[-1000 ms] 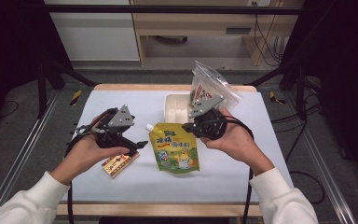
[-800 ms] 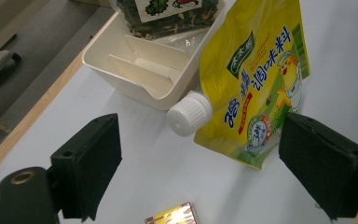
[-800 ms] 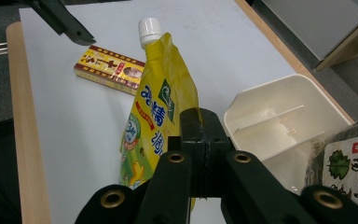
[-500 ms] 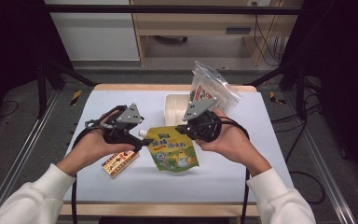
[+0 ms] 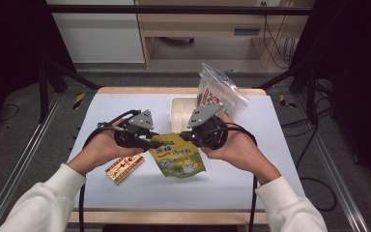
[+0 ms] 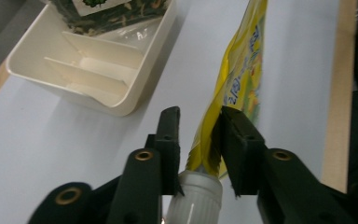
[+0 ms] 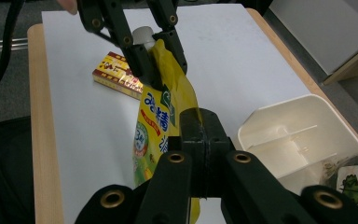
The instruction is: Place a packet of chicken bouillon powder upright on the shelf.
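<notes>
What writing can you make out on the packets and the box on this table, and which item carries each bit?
Yellow spouted pouch: large blue East Asian characters and a round blue badge with "3"; the small print is too blurred to read.
Red-and-yellow box: has lettering, too small to read.
Clear bag standing in the cream divided tray: red and white label, too blurred to read.
No lettering can be made out on the tray.

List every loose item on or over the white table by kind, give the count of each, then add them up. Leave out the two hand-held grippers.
Yellow spouted pouch: 1
Cream divided tray: 1
Clear zip bag of dark contents: 1
Small red and yellow box: 1
Total: 4
</notes>
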Demonstrator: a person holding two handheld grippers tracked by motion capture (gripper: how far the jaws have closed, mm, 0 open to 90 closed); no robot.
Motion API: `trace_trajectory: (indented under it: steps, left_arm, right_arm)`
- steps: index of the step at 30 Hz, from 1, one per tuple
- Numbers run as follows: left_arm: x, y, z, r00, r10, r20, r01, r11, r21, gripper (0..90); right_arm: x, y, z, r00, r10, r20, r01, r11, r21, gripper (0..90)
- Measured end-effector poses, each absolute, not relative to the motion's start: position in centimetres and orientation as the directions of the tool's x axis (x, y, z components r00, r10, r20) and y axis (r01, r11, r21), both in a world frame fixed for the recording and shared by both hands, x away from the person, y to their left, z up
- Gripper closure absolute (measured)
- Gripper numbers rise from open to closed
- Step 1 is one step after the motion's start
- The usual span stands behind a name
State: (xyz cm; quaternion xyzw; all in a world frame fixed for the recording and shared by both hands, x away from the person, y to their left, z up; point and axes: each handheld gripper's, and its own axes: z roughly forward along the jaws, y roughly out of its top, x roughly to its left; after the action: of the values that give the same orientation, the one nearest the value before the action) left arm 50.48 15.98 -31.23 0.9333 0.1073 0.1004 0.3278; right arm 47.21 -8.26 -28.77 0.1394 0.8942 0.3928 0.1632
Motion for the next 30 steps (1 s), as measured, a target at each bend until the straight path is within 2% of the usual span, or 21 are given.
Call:
trace_trajectory:
  steps: [6, 14, 30]
  left_arm:
    - [51.0, 16.1, -30.5, 0.949, 0.283, 0.141, 0.132, -0.759, 0.638, 73.0]
    - [51.0, 15.4, -30.5, 0.961, 0.235, 0.144, 0.102, -0.788, 0.607, 73.9]
    - [50.6, 13.2, -30.4, 0.969, 0.185, 0.161, 0.053, -0.799, 0.599, 77.3]
  right_arm:
    - [47.1, -8.3, -28.8, -0.907, 0.382, -0.18, 0.119, 0.64, 0.759, 90.0]
    - [46.9, -8.7, -29.7, -0.904, 0.394, -0.164, 0.149, 0.651, 0.744, 89.7]
    - [48.0, -8.2, -30.2, -0.921, 0.358, -0.153, 0.158, 0.704, 0.692, 74.7]
